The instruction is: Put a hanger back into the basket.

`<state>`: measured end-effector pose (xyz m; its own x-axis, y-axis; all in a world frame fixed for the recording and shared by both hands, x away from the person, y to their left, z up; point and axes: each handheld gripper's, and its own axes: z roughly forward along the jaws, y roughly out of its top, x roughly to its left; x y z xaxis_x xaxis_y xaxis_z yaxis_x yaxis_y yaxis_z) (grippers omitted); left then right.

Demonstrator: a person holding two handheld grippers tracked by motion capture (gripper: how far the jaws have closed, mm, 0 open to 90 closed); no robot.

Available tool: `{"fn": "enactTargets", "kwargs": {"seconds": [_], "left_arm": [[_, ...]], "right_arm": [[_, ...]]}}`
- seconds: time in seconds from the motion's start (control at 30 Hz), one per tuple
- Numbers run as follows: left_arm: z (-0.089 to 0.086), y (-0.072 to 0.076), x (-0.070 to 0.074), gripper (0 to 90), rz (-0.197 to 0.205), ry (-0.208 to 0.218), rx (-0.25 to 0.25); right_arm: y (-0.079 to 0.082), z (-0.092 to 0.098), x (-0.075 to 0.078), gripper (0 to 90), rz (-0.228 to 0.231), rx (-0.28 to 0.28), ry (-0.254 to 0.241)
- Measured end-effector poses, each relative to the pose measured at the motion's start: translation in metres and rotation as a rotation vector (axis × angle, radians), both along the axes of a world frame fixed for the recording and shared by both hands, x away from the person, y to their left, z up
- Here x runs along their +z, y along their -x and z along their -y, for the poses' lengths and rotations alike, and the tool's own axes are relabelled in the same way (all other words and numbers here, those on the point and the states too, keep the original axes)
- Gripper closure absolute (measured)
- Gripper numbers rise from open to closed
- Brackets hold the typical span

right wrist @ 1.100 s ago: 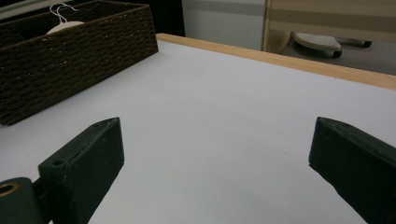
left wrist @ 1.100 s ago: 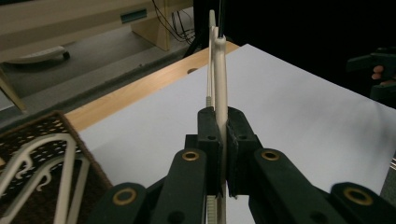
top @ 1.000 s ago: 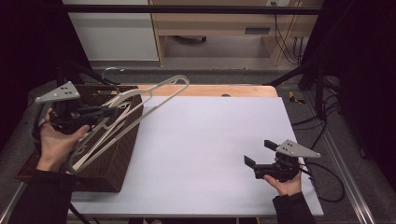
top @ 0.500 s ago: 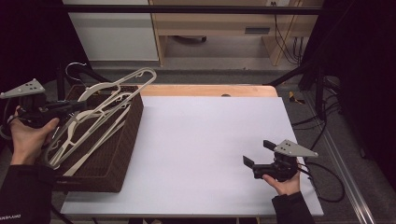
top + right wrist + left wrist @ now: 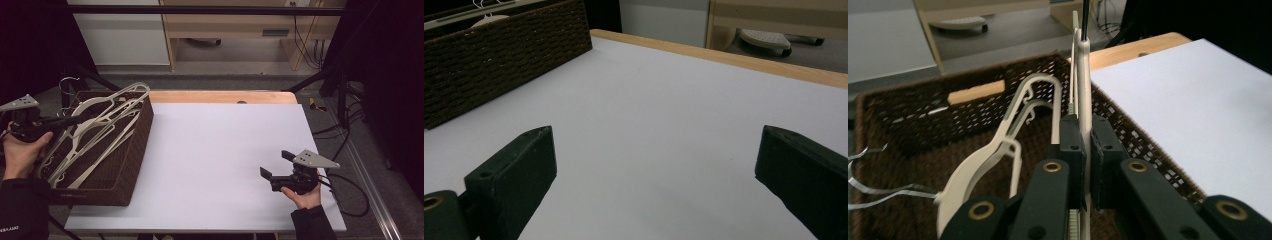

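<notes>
A brown wicker basket [image 5: 131,165] stands on the left end of the white table [image 5: 215,150] and holds several cream hangers [image 5: 85,150]. At the basket's left side, my left gripper [image 5: 74,120] is shut on one cream hanger [image 5: 141,90], which reaches across to the far right corner of the basket. In the left gripper view the black jaws [image 5: 1085,132] pinch that hanger [image 5: 1084,75] edge-on above the basket [image 5: 908,115], with other hangers [image 5: 993,155] lying below. My right gripper [image 5: 272,165] rests open near the table's front right. Nothing is between its jaws [image 5: 659,170].
Thin metal hanger hooks [image 5: 873,192] stick out at the basket's left end. A wooden strip [image 5: 220,96] borders the table's far edge. Cables [image 5: 350,185] trail off the right side. The basket's side wall [image 5: 499,55] stands beyond the right gripper.
My left hand has moved left and down, carrying the hanger from above the basket's middle to its left side; the hanger now lies lower over the basket. The right gripper has stayed still.
</notes>
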<state>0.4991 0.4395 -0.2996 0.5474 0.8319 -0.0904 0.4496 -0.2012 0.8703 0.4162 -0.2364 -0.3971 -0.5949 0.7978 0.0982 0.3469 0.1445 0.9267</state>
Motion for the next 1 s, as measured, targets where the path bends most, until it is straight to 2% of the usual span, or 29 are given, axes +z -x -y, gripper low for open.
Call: {"fn": "enactTargets", "kwargs": {"seconds": [0.17,0.2,0.33,0.47,0.63,0.7,0.77,0.8,0.87,0.93,1.0], "left_arm": [[-0.011,0.001,-0.008,86.3,-0.010,0.021,0.028],[-0.014,0.001,-0.012,86.3,-0.027,0.015,0.031],[-0.013,-0.002,-0.016,86.3,-0.041,0.013,0.034],[-0.011,-0.004,-0.020,86.3,-0.067,0.034,0.029],[-0.007,-0.009,-0.034,86.3,-0.139,0.031,0.014],[-0.012,-0.009,-0.042,86.2,-0.159,0.083,0.023],[-0.018,-0.010,-0.052,86.1,-0.193,0.093,0.032],[-0.019,-0.011,-0.057,85.9,-0.222,0.087,0.035],[-0.019,-0.013,-0.066,85.6,-0.272,0.051,0.071],[-0.020,-0.013,-0.068,84.7,-0.273,0.057,0.102],[-0.019,-0.013,-0.068,83.9,-0.275,0.031,0.131]], "right_arm": [[0.000,-0.001,0.000,3.3,-0.005,0.000,-0.003],[0.000,-0.001,0.000,3.3,-0.004,-0.001,-0.004],[0.000,-0.001,0.000,3.2,-0.004,-0.001,-0.003],[0.000,0.000,0.000,3.2,-0.005,0.001,-0.002],[0.000,-0.001,0.000,3.2,-0.004,0.003,-0.010],[0.000,-0.001,0.000,3.2,-0.004,0.006,-0.010],[0.000,-0.001,0.000,3.2,-0.006,0.007,-0.010],[0.000,-0.001,0.000,3.2,-0.004,0.007,-0.008],[0.000,-0.001,0.000,3.2,-0.004,0.006,-0.009],[0.000,-0.001,0.000,3.2,-0.004,0.006,-0.009],[0.000,-0.001,0.000,3.1,-0.005,0.012,-0.004]]}}
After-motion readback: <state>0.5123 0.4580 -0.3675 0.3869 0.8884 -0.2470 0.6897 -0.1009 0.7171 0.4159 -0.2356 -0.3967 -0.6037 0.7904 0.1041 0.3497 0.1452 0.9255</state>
